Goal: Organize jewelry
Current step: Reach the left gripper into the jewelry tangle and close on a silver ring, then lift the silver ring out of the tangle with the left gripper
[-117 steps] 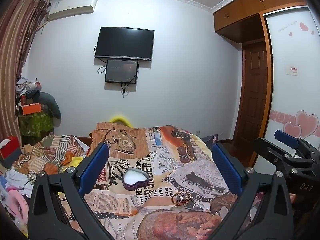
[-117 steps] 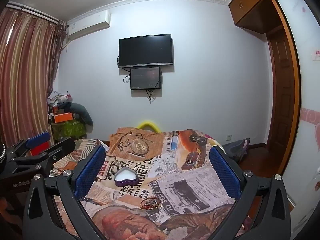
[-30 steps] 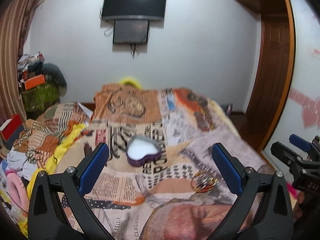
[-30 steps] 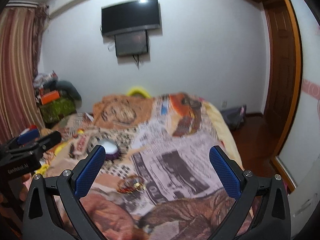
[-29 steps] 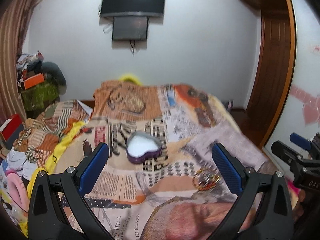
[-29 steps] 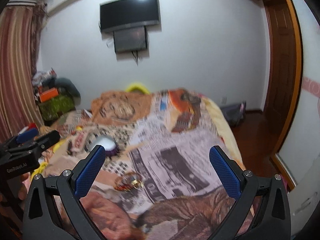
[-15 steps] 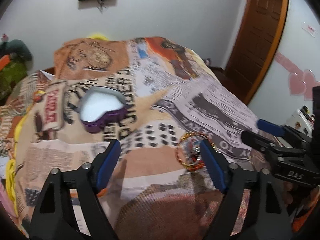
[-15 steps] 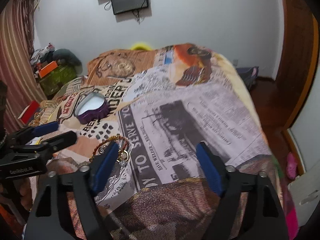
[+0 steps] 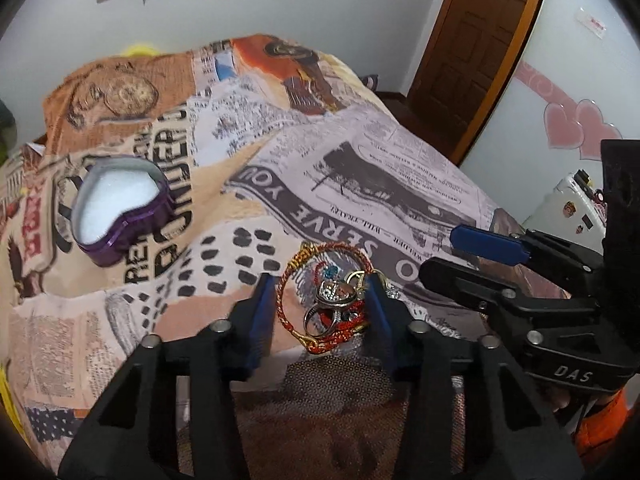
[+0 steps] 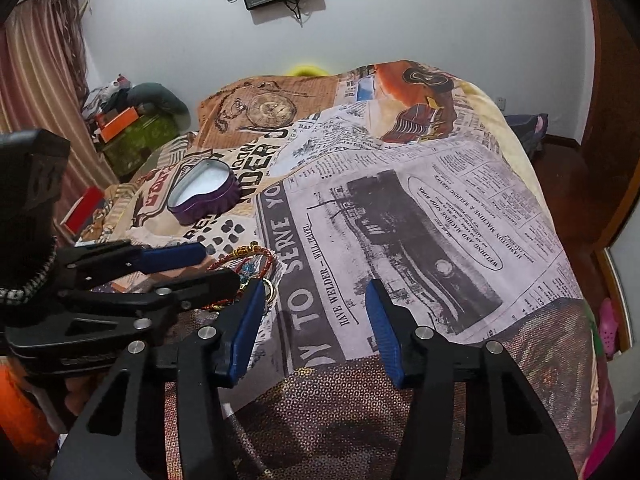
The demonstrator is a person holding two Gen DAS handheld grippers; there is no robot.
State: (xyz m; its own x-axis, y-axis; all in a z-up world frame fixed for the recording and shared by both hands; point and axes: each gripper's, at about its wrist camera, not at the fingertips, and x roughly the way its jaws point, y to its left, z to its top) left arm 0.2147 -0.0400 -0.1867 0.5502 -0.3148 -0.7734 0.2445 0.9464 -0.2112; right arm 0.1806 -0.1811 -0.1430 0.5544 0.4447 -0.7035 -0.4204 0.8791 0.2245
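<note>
In the left wrist view the pile of jewelry (image 9: 330, 304) is lying in a tangle, so the single pieces are hard to separate: a red and gold cord bracelet (image 9: 292, 276) is ringing what looks like a ring and some beads, and its right edge is hiding behind a blue pad. The left gripper (image 9: 320, 312) is sitting low over the bedspread (image 9: 360, 184) with its jaws apart, straddling the pile, one pad on each side; whether the pads are touching the jewelry I cannot tell. In the right wrist view the left gripper's fingers are covering most of the pile, leaving only part of the cord showing. The right gripper (image 10: 316, 320) is hovering just beside it to the right, jaws apart, over bare newspaper-print cloth with nothing between them. Farther back and to the left, well apart from the pile, an open purple heart-shaped box (image 9: 116, 216) with a white lining is resting on the bedspread. Beyond the bed, a wooden door (image 9: 476, 36) is standing at the right.
</note>
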